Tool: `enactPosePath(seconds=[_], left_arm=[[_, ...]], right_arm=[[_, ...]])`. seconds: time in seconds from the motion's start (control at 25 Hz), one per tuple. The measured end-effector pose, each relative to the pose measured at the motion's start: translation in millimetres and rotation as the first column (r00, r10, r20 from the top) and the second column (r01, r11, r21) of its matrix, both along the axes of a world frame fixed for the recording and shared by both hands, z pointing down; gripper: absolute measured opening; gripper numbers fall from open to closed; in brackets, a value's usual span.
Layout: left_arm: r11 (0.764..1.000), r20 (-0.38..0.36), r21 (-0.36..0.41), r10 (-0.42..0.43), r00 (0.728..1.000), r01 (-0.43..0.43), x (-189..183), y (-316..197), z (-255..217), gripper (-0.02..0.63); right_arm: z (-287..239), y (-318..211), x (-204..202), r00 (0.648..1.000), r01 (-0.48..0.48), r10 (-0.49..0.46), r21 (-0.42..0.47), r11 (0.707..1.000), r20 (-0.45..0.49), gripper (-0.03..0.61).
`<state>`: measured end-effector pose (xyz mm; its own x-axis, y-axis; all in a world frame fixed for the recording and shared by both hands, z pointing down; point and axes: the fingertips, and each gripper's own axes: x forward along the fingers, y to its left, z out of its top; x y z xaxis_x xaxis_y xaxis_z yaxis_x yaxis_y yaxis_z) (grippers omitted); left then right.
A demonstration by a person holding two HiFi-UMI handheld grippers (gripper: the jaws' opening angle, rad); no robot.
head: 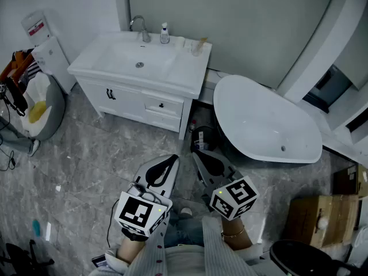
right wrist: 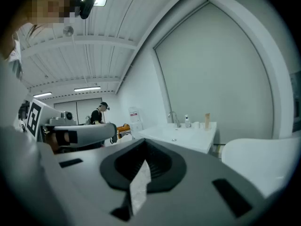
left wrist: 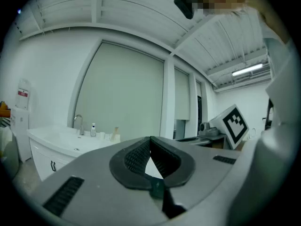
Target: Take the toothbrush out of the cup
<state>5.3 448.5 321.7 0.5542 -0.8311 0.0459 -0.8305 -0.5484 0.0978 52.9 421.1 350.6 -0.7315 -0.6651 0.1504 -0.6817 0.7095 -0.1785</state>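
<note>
A clear cup (head: pixel 197 49) stands at the back right corner of the white vanity top (head: pixel 178 68), with a pale toothbrush (head: pixel 202 41) sticking up out of it. The left gripper view shows the cup (left wrist: pixel 114 136) small and far off, and in the right gripper view the toothbrush (right wrist: pixel 207 119) rises above the counter. My left gripper (head: pixel 171 160) and right gripper (head: pixel 196 154) are held side by side over the floor, well short of the vanity. Both point toward it. Each has its jaws closed tip to tip with nothing between them (left wrist: pixel 150 139) (right wrist: pixel 143 142).
A faucet (head: pixel 138 26) and a small soap bottle (head: pixel 165 33) stand behind the basin. A white bathtub (head: pixel 270 125) fills the right side, with a black bin (head: pixel 204 138) between it and the vanity. Cardboard boxes (head: pixel 319 220) lie at the right. A person (right wrist: pixel 99 114) stands far off.
</note>
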Motion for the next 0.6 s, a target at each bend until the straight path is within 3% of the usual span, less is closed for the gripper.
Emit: enactPosePath(seconds=[0.6], left_arm=[[1.0,0.005,0.027,-0.004,1.0,0.004,22.9,-6.7,-3.7,0.017]], right_arm=[[-3.2,-4.1,26.7,1.0,0.003,-0.003,0.01,1.0,0.022,0.011]])
